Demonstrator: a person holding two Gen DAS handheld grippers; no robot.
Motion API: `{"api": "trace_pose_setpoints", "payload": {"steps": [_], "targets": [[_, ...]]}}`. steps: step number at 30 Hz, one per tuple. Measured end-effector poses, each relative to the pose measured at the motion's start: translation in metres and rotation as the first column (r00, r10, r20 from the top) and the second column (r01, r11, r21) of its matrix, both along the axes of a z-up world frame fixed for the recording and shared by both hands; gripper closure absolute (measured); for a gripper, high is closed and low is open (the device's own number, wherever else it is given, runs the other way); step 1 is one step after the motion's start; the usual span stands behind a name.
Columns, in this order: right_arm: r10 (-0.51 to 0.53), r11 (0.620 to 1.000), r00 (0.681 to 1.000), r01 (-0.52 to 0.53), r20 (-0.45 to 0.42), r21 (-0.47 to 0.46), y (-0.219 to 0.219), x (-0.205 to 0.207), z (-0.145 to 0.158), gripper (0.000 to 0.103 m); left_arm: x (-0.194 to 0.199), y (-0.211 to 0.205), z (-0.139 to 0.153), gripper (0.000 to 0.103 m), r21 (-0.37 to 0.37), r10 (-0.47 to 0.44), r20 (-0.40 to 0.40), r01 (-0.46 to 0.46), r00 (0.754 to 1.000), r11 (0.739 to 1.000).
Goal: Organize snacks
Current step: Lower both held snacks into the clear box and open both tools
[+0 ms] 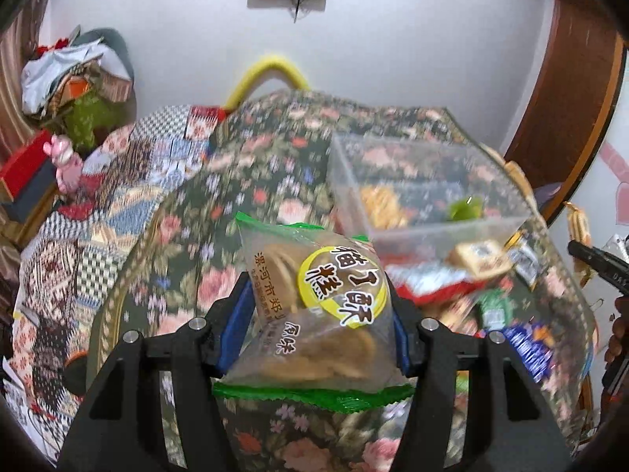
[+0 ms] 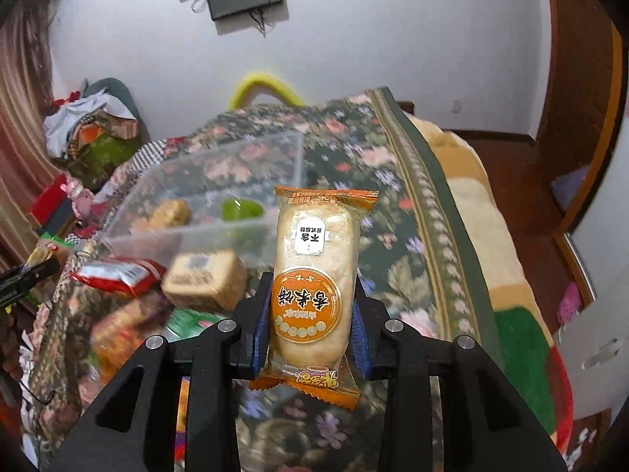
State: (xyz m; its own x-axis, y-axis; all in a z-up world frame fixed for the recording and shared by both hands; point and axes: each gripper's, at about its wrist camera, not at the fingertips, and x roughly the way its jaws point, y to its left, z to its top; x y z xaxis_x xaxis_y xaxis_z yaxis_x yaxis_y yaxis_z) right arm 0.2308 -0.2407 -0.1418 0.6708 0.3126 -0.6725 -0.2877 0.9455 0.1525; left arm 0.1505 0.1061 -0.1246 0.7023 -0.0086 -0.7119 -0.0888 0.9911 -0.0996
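Note:
My left gripper [image 1: 320, 314] is shut on a green-edged clear packet of biscuits [image 1: 314, 306] with a yellow round label, held above the floral table. My right gripper [image 2: 312, 314] is shut on an orange-edged rice cake packet [image 2: 314, 275], held upright above the table. A clear plastic bin [image 1: 428, 181] stands ahead and to the right of the left gripper; in the right wrist view the bin [image 2: 212, 192] is ahead and to the left. It holds a golden snack [image 2: 165, 212] and a green piece [image 2: 241, 208].
Loose snacks lie in front of the bin: a red packet [image 2: 118, 273], a tan packet [image 2: 204, 279], a blue packet [image 1: 526, 342]. The floral tablecloth [image 1: 243, 181] covers the table. Clutter and a pink toy [image 1: 65, 161] sit at far left. A bed [image 2: 491, 212] lies to the right.

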Motion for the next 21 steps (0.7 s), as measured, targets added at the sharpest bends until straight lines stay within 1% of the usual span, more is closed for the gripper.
{"api": "trace_pose_setpoints", "payload": {"steps": [7, 13, 18, 21], "targets": [[0.051, 0.999, 0.997, -0.052, 0.063, 0.013, 0.024, 0.012, 0.02, 0.071, 0.024, -0.023, 0.034, 0.044, -0.001, -0.057, 0.083, 0.057, 0.995, 0.998], [0.095, 0.995, 0.991, -0.099, 0.096, 0.032, 0.044, 0.022, 0.028, 0.071, 0.048, -0.047, 0.049, 0.043, 0.016, -0.106, 0.124, 0.105, 0.987, 0.994], [0.138, 0.99, 0.985, -0.142, 0.107, 0.027, 0.068, 0.037, 0.031, 0.071, 0.077, -0.061, 0.052, 0.044, 0.014, -0.136, 0.119, 0.136, 0.984, 0.991], [0.164, 0.985, 0.983, -0.168, 0.087, 0.043, 0.081, 0.05, 0.027, 0.071, 0.092, -0.067, 0.05, 0.043, 0.015, -0.146, 0.106, 0.145, 0.984, 0.989]]}}
